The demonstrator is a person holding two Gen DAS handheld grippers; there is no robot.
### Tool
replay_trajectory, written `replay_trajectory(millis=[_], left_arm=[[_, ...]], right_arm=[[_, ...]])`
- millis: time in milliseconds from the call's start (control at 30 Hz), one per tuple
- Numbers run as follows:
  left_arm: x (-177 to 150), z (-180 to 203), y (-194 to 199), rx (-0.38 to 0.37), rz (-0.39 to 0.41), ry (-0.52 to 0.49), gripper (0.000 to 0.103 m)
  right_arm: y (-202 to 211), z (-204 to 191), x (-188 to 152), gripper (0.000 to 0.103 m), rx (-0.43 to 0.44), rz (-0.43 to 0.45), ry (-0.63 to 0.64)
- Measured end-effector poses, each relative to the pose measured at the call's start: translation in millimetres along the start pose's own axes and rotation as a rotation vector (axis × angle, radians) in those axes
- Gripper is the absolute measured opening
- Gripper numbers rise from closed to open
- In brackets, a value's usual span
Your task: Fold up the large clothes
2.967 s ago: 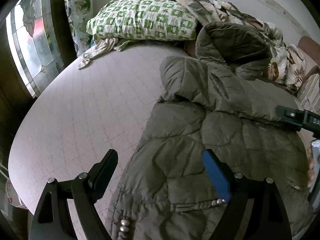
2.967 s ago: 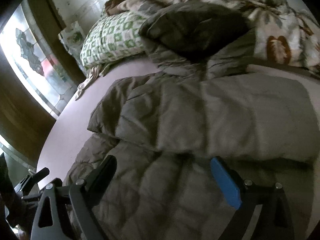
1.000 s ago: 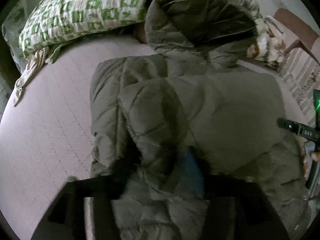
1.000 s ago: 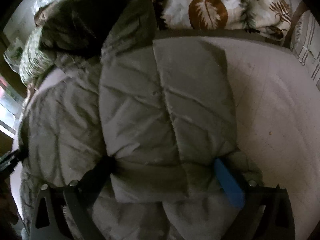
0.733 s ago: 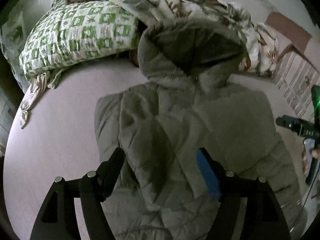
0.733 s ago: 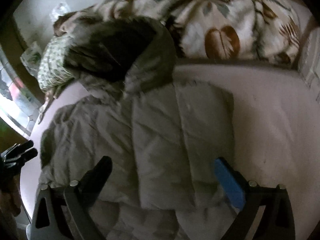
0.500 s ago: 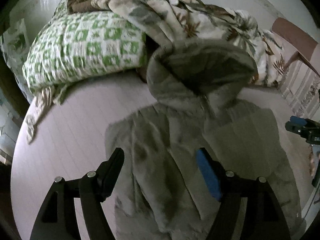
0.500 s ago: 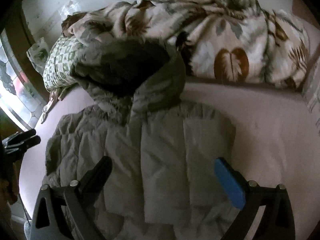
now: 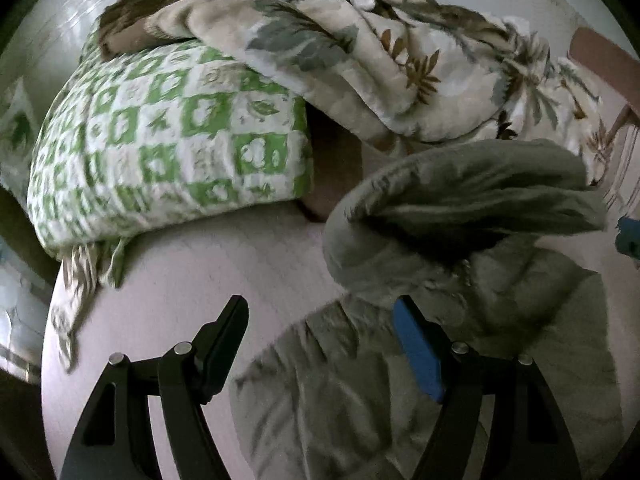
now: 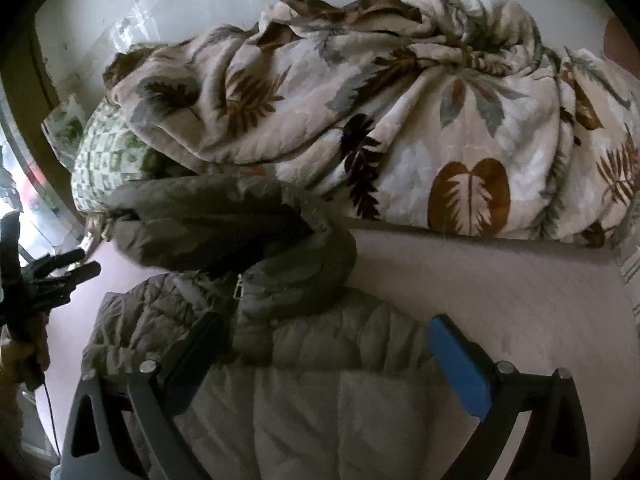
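Olive puffer jacket, hooded, flat on bed. Left gripper and right gripper both released, empty, above it. Leaf-print blanket behind.

A pale pink bed sheet with a faint grid covers the mattress. At its head lie a green-and-white checked pillow and a crumpled cream blanket printed with brown and grey leaves, the blanket partly over the pillow. Behind them is a scuffed white wall. Daylight enters through a window at the left edge
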State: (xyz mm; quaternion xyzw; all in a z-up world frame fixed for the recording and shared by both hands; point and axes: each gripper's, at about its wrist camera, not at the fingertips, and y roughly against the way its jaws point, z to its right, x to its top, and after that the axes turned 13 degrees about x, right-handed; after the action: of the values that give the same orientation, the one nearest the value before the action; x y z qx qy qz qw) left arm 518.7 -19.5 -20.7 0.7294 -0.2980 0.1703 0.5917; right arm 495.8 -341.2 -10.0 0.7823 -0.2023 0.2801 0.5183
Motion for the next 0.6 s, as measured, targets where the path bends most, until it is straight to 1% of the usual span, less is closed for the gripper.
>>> replay_trajectory(millis=[100,233,400,533,567,600], left_arm=[[10,8,-13,-0.008,0.018,-0.034,0.075],[22,24,-30,-0.005,0.032,-0.09,0.076],[35,42,-45,-0.003,0.049,-0.131,0.075],[40,56,-46,-0.024,0.087,-0.159,0.075],[42,60,-46,-0.03,0.094,-0.163,0.075],[43,63,-45,-0.03,0.099,-0.165,0.069]], right_arm=[[-17,-3,10,0.103,0.007,-0.025,0.049],[-40,-6,20,0.103,-0.011,-0.055,0.12],[-66,-14,38,0.103,-0.029,-0.065,0.181],[-78,-26,46,0.103,-0.036,-0.063,0.251],[-80,-28,47,0.103,-0.042,-0.059,0.266],[-81,-30,47,0.103,-0.038,-0.058,0.276]])
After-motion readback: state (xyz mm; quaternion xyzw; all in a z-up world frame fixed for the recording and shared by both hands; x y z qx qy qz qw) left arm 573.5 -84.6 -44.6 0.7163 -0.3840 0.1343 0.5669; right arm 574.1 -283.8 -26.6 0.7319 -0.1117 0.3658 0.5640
